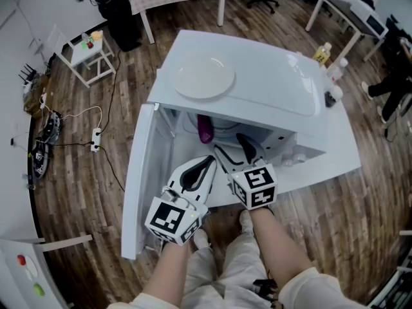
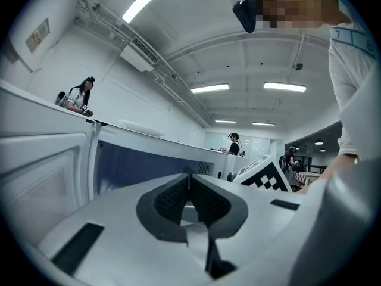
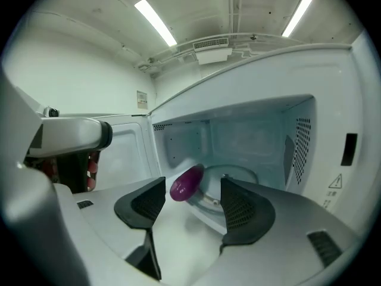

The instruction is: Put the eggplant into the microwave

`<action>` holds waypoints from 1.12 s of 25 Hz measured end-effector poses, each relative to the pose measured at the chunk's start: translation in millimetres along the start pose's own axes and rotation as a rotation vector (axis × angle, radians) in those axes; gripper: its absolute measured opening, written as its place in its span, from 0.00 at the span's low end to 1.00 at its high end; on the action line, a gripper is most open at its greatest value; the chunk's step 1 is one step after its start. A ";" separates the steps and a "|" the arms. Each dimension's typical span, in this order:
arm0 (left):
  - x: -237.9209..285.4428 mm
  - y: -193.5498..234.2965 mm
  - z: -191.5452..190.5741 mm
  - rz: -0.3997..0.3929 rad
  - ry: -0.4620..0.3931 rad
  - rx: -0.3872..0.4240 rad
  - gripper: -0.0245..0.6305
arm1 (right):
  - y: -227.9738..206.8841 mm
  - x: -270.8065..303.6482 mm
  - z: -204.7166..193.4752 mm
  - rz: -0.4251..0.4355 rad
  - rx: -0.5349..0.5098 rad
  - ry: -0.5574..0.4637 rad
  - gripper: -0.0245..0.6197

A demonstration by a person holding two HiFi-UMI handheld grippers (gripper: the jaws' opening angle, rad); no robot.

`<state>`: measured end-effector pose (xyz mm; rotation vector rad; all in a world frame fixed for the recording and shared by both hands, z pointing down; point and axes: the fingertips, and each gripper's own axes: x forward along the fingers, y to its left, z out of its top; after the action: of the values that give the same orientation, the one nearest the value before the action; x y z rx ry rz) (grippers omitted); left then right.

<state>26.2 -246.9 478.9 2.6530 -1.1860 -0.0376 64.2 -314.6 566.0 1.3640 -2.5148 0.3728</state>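
A purple eggplant (image 1: 205,129) lies inside the open white microwave (image 1: 270,76), leaning on the rim of the glass turntable (image 3: 235,180). In the right gripper view the eggplant (image 3: 186,182) shows beyond and between the jaws, apart from both. My right gripper (image 1: 230,148) (image 3: 193,202) is open and empty just in front of the cavity mouth. My left gripper (image 1: 207,163) (image 2: 189,186) is shut on nothing, held low beside the right one and near the door (image 1: 138,185), which swings out to the left.
A white plate (image 1: 205,77) rests on top of the microwave. Bottles (image 1: 323,52) stand on the table's far right. On the wooden floor are a power strip (image 1: 96,139) with cables and a small white side table (image 1: 90,53). People stand farther off.
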 end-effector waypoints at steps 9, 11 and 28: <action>-11.7 -6.5 0.1 -0.004 0.004 -0.004 0.04 | 16.0 -14.7 -9.7 0.025 0.022 0.009 0.49; -14.5 -6.0 0.3 -0.002 0.002 -0.003 0.04 | 20.7 -12.6 -13.1 0.033 0.023 0.013 0.49; -32.4 5.8 8.9 0.026 -0.023 -0.004 0.04 | 36.5 41.7 -20.8 0.008 -0.011 0.061 0.49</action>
<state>-0.9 -228.5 469.3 2.6401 -1.2261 -0.0661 13.5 -320.6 596.0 1.3185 -2.4696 0.3952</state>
